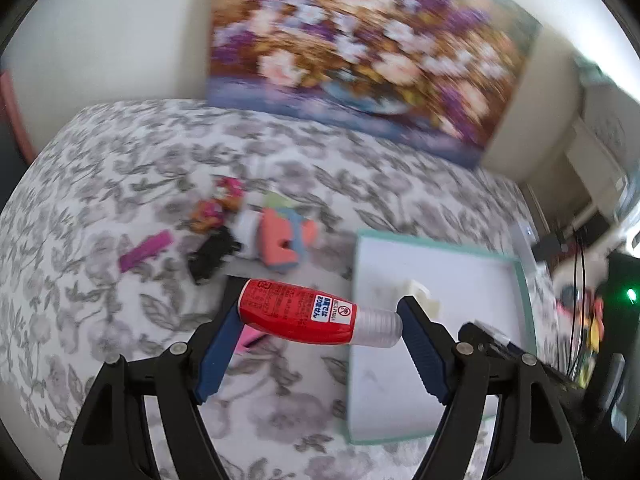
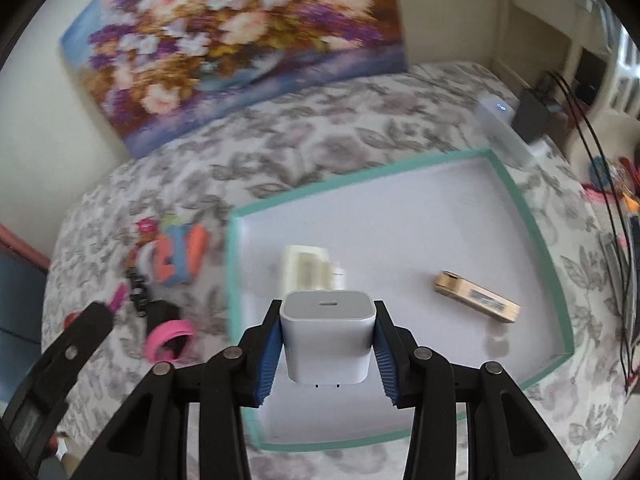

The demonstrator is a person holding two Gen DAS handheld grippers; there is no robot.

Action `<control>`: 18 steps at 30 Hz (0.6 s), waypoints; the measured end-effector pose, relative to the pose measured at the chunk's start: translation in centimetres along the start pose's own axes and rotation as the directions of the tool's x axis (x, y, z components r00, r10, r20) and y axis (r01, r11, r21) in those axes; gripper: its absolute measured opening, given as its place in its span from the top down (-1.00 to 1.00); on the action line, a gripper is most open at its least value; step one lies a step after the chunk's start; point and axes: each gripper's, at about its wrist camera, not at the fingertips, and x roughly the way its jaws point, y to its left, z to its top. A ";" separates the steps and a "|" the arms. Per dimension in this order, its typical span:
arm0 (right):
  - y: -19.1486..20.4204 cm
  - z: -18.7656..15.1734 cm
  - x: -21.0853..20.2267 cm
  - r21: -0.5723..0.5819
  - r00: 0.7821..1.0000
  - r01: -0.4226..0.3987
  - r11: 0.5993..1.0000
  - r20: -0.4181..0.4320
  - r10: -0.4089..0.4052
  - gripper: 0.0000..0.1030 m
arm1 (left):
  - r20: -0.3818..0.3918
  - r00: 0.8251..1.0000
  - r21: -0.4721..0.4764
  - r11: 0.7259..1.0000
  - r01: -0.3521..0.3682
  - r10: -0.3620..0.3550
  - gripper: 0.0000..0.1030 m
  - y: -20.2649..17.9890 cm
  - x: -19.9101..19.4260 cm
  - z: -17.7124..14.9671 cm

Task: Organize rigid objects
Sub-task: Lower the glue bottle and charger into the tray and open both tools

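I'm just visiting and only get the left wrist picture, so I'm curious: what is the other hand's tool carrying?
Observer: The right gripper is shut on a white charger cube, held over the tray.
Operator: Is anything in the tray besides that pale block I can see?
Observer: Yes, a small tan box lies to the right of that pale block; your view hides it.
Operator: I noticed a bit of pink under my red bottle. What is it?
Observer: A pink ring, lying on the flowered cloth left of the tray.
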 end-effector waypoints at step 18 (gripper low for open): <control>-9.0 -0.4 1.1 0.167 0.993 0.120 0.979 -0.041 -0.115 0.12 | -0.123 0.992 0.250 0.968 -0.001 0.033 -0.54 -8.9 5.1 -4.2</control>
